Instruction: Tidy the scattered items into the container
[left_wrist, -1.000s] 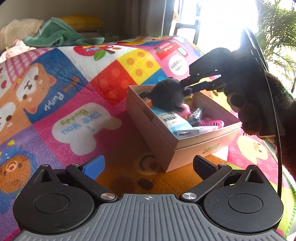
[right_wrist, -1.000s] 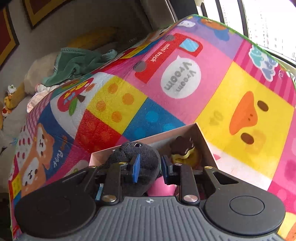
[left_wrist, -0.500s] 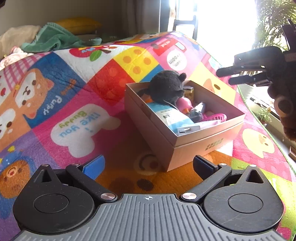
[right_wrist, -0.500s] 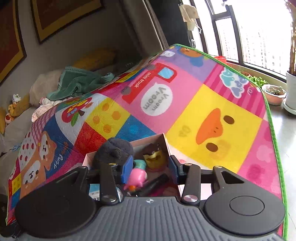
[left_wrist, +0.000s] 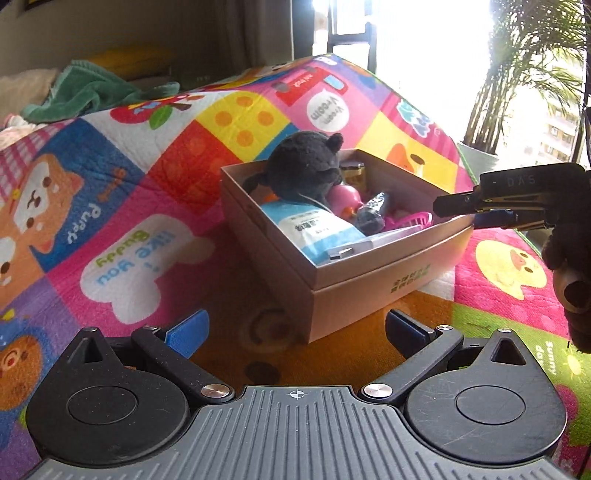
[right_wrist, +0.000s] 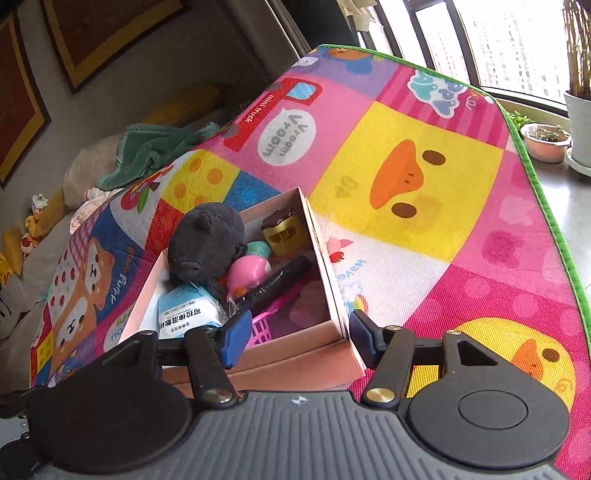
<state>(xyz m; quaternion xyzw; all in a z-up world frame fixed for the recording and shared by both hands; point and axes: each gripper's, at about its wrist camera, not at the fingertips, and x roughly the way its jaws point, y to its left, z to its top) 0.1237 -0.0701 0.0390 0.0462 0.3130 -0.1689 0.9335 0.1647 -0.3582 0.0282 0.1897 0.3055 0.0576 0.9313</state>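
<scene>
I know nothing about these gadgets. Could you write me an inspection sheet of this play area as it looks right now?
Surface: colourful play mat with cartoon animals.
Job's things: cardboard box on the mat, holding a black plush toy, a blue-and-white packet, a pink toy, a pink basket and a brown-topped toy.
Clutter: nothing seen loose on the mat.
Grippers: left gripper open, empty, short of the box; right gripper has just been opening, nothing between its fingers.
Cables: thin dark cable by the right hand.
Surroundings: green cloth, potted plants, bright windows, framed pictures.
</scene>
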